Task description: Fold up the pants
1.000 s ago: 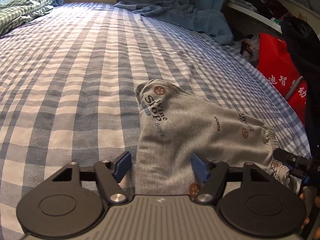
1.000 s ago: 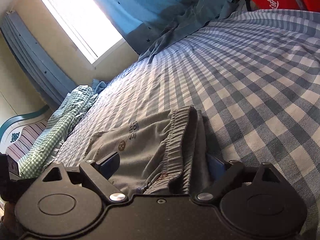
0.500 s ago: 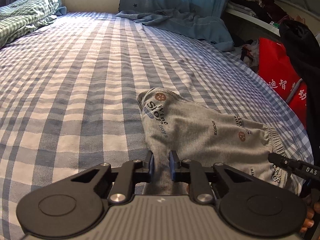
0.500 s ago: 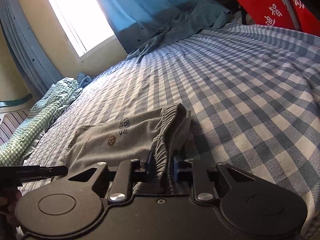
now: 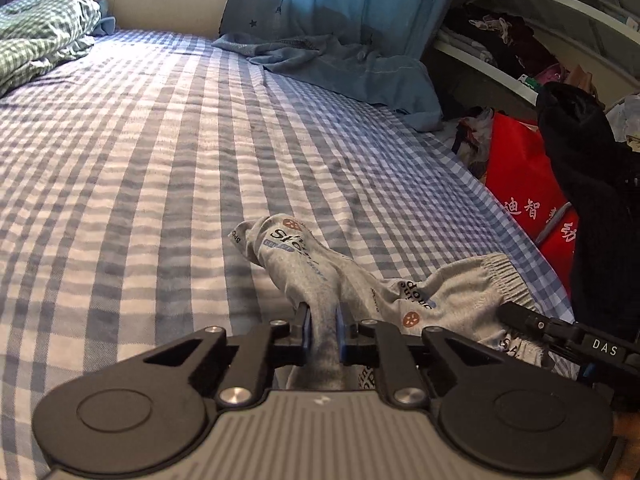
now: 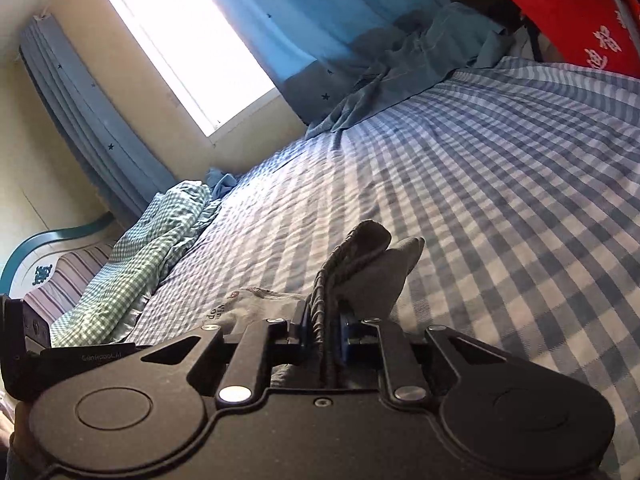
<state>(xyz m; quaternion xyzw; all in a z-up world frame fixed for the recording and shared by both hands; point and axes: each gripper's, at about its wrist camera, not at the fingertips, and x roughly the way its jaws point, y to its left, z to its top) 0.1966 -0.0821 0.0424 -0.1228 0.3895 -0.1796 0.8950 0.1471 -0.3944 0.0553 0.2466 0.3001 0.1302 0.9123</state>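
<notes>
Left wrist view: left hand-held gripper (image 5: 323,330) is closed tight on a bunched fold of the grey pants (image 5: 344,280), blue pads pinching the fabric from both sides. Pants run forward from the grip, one printed end lying on the blue checked bed sheet (image 5: 160,160), the ribbed waistband off to the right near the bed edge. Right hand-held gripper (image 5: 560,334) pokes in at lower right, against the waistband side; its grip isn't readable from here. Blue curtain (image 5: 340,20) pooled at the far end of the bed, green checked blanket (image 5: 44,36) top left, red bag (image 5: 524,184) beside the bed on the right.

Right wrist view: right hand-held gripper (image 6: 324,334) is clamped on the pants' (image 6: 360,276) ribbed waistband, fabric standing up in a peak between the pads, lifted off the sheet (image 6: 500,200). Rest of the pants trails left and low. Left hand-held gripper (image 6: 80,354) partly visible at left edge. Bright window (image 6: 188,36) behind, green blanket (image 6: 152,256) on the left.
</notes>
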